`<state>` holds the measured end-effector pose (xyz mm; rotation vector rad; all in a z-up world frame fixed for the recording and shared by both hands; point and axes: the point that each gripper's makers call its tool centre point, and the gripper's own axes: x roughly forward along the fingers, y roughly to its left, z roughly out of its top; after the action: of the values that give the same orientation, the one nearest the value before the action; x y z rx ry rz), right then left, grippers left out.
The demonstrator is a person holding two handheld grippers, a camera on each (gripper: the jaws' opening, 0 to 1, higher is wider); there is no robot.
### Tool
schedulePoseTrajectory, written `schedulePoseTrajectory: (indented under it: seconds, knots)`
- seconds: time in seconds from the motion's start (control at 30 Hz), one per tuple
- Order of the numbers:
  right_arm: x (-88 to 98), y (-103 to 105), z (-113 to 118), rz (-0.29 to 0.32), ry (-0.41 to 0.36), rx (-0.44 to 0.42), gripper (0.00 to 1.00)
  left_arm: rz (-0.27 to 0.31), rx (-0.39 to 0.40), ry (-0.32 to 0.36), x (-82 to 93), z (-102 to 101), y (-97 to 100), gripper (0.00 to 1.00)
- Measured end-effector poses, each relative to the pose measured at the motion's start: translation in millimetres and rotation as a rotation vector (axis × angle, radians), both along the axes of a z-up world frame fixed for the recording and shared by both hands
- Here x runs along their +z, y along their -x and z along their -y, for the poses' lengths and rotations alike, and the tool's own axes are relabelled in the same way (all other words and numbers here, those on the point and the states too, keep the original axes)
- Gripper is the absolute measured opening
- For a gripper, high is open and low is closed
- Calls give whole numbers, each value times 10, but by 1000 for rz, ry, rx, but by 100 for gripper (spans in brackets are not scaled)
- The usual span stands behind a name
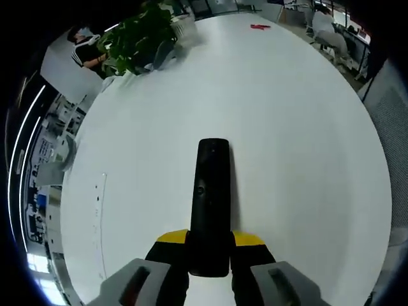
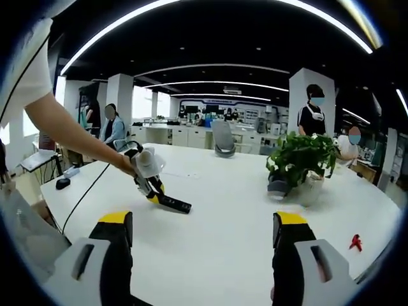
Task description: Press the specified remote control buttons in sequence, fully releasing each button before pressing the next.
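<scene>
A long, slim black remote (image 1: 210, 204) lies flat on a round white table (image 1: 299, 140), pointing toward 12 o'clock in the left gripper view, a small round button near its middle. The left gripper (image 1: 210, 255) clamps the remote's near end between its yellow-tipped jaws. At 11 o'clock a leafy potted plant (image 1: 137, 35) stands near the table's far edge. In the right gripper view, the right gripper (image 2: 203, 239) hangs above the table, jaws spread wide and empty, with the remote at 10 o'clock.

A large white table (image 2: 229, 210) spans the lower frame of an open-plan office. A potted plant (image 2: 299, 159) stands at right of centre. White pillars (image 2: 120, 95), desks and curved ceiling light strips (image 2: 210, 67) fill the upper half.
</scene>
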<state>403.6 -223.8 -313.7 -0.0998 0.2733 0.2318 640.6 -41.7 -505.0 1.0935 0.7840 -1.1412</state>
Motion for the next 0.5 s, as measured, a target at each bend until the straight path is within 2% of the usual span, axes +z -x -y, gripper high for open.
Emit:
schedulePoseTrajectory:
  seconds: [0.33, 0.5]
  knots:
    - [-40, -4, 40, -20, 1, -18, 94, 2, -3, -2, -86, 30, -170, 23]
    - [-60, -6, 49, -29, -2, -22, 93, -22, -5, 7, -105, 39, -181, 23]
